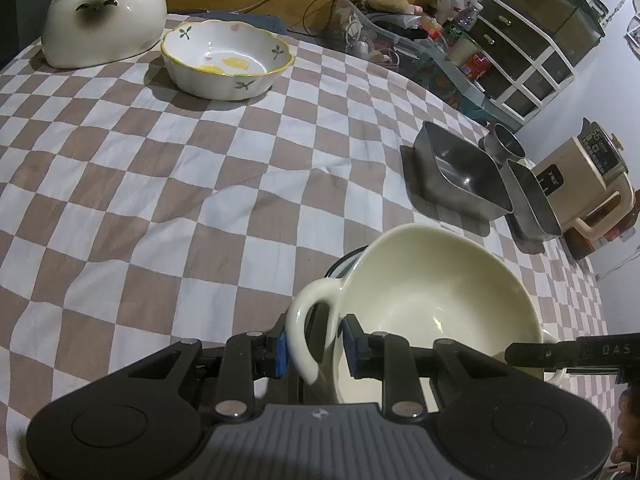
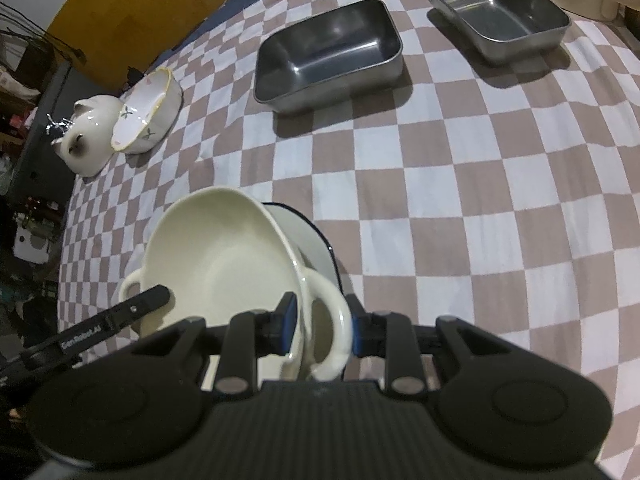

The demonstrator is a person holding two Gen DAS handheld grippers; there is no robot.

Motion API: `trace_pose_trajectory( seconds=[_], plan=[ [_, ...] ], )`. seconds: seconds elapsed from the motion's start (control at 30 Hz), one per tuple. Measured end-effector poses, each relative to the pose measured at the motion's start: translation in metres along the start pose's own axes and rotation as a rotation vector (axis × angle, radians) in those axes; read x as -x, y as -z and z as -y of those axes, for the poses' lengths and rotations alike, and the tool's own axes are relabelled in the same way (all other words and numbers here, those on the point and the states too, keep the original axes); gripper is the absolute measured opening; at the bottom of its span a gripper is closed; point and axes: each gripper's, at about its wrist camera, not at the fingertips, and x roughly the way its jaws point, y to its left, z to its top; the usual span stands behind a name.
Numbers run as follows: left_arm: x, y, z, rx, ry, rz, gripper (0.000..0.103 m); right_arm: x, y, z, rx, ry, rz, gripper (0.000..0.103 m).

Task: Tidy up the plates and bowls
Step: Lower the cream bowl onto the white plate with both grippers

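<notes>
Both grippers sit at the bottom of their frames, each clamped on one loop handle of the cream bowl [image 1: 436,300]. Left gripper [image 1: 314,346]: fingers narrow, blue pads on either side of the left handle [image 1: 308,332], holding it. Right gripper [image 2: 324,330]: same setup, fingers narrow around the right handle [image 2: 332,320], holding it.

Cream bowl is lower centre in both views, tilted, sitting partly over a white dish with a dark rim [image 2: 316,240] that peeks out from beneath it. Can't tell whether the two are touching. The other gripper's finger shows in each view: lower right edge in the left wrist view, lower left in the right wrist view.

Checked cloth [image 1: 200,184] covers the tabletop.

Further out:
- two rectangular steel trays [image 2: 328,56] and [image 2: 496,12], upper centre and upper right of the right wrist view, near each other but apart
- flower-print bowl [image 1: 226,58] with a yellow rim, upper left of the left wrist view
- ceramic cat [image 1: 102,16] just beside it, far upper left
- small steel cup [image 1: 506,146] behind the trays, right side
- drawer unit [image 1: 532,48] and clutter, top right
</notes>
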Motion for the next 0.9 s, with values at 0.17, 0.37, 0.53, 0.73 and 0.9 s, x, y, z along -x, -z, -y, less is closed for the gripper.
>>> trace_pose_trajectory(
  seconds=[0.17,0.37,0.53,0.73,0.9],
  plan=[
    [0.0011,0.0001,0.0029,-0.019,-0.007,-0.001,0.028,-0.0029,0.0001,0.0,-0.007,0.031,-0.019,0.032],
    [-0.0006,0.0021,0.0036,-0.021,-0.013,-0.022,0.027,-0.0048,-0.0001,0.0021,-0.013,0.034,-0.035,0.032],
    [0.0015,0.0031,0.0043,-0.028,-0.008,-0.028,0.028,-0.0059,0.0013,0.0066,-0.018,0.035,-0.05,0.032],
    [0.0031,0.0053,0.0044,-0.029,-0.002,-0.035,0.028,-0.008,0.0004,0.0011,0.02,0.077,-0.049,0.039],
    [0.0042,0.007,0.0046,-0.03,-0.004,-0.037,0.028,-0.0104,0.0013,-0.0022,0.033,0.091,-0.05,0.046]
  ],
)
